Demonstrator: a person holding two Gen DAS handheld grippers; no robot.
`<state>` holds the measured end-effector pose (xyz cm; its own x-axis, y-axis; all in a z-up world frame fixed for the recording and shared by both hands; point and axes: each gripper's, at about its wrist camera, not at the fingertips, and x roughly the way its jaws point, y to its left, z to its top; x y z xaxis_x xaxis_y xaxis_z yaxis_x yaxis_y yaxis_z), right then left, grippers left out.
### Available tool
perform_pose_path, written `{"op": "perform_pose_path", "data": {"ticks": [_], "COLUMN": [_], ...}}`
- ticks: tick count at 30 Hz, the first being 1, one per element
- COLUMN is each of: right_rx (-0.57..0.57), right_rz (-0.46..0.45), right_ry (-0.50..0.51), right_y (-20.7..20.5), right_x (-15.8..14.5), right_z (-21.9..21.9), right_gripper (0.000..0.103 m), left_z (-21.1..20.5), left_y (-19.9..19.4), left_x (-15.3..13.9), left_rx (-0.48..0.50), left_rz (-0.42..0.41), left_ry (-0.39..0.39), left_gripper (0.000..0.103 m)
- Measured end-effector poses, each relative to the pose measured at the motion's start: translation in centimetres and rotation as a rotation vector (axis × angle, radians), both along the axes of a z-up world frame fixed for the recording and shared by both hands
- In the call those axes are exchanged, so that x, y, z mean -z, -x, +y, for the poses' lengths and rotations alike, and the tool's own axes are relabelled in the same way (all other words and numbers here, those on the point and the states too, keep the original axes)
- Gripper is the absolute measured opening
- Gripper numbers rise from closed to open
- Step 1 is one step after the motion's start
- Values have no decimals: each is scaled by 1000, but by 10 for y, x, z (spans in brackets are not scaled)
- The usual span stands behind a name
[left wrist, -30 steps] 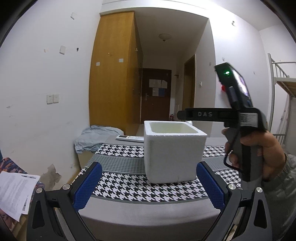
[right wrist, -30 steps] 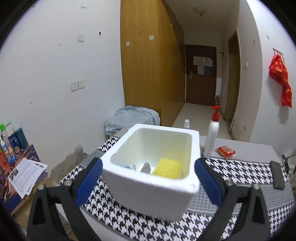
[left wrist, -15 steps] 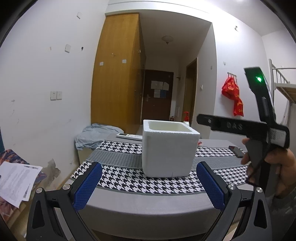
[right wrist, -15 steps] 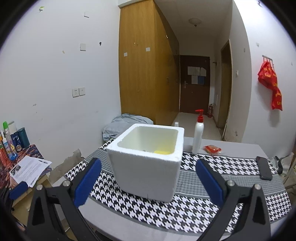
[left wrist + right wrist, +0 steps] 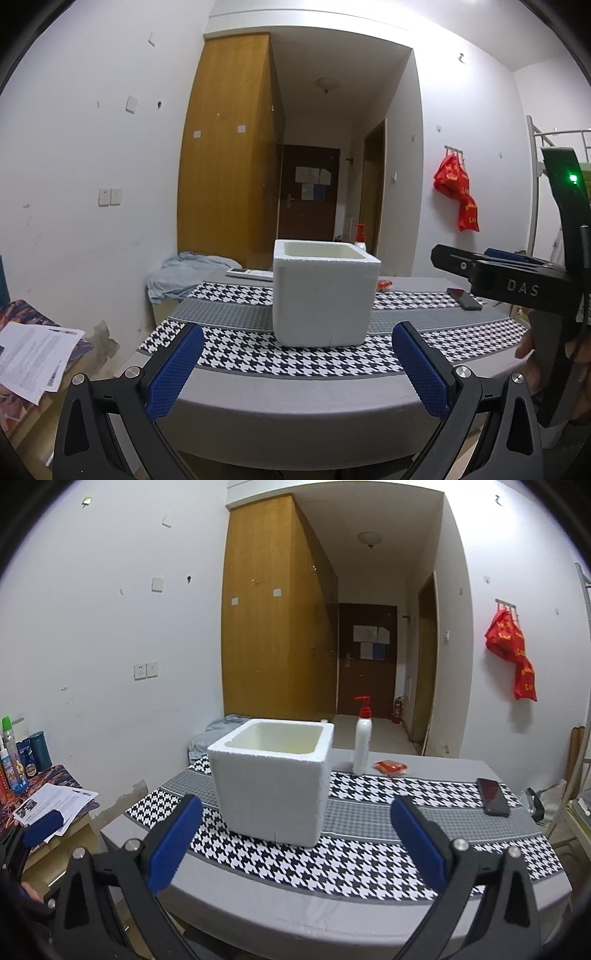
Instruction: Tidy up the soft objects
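A white foam box (image 5: 325, 291) stands on the houndstooth cloth of the table (image 5: 295, 398); it also shows in the right wrist view (image 5: 275, 781). Its contents are hidden from both views. My left gripper (image 5: 295, 365) is open and empty, held back from the table's near edge. My right gripper (image 5: 295, 838) is open and empty, also back from the near edge. The right gripper's body shows in the left wrist view (image 5: 517, 284), held in a hand at the right.
A white pump bottle (image 5: 362, 744), a red packet (image 5: 390, 767) and a black phone (image 5: 493, 796) lie on the table behind and right of the box. A side table with papers (image 5: 55, 801) and bottles stands at the left. A grey cloth bundle (image 5: 188, 273) lies beyond.
Both grippers have pulled back and down from the box. The right gripper was over the open box, where yellow and grey items showed; now the box's inside is out of sight.
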<state>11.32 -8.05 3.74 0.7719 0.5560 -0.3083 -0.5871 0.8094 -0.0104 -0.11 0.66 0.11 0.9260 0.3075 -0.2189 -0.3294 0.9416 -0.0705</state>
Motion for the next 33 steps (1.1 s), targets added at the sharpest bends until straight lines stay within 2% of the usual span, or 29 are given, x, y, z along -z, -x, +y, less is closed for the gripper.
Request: {"op": "perform_pose_path", "data": {"ticks": [11, 17, 33], "right_rx": [62, 61, 165], "right_rz": [-28, -60, -98], "right_ry": [-21, -43, -72], "right_y": [31, 52, 76], "right_x": [8, 14, 39], "right_z": [-21, -32, -65], "right_gripper": [103, 103, 103], "left_z": [-2, -7, -27], "left_y": [6, 7, 12], "left_x": [0, 1, 13], "left_rx": [7, 12, 40], "left_rz": [-17, -26, -68], "left_ry": [-12, -20, -43], "left_gripper": [102, 102, 102]}}
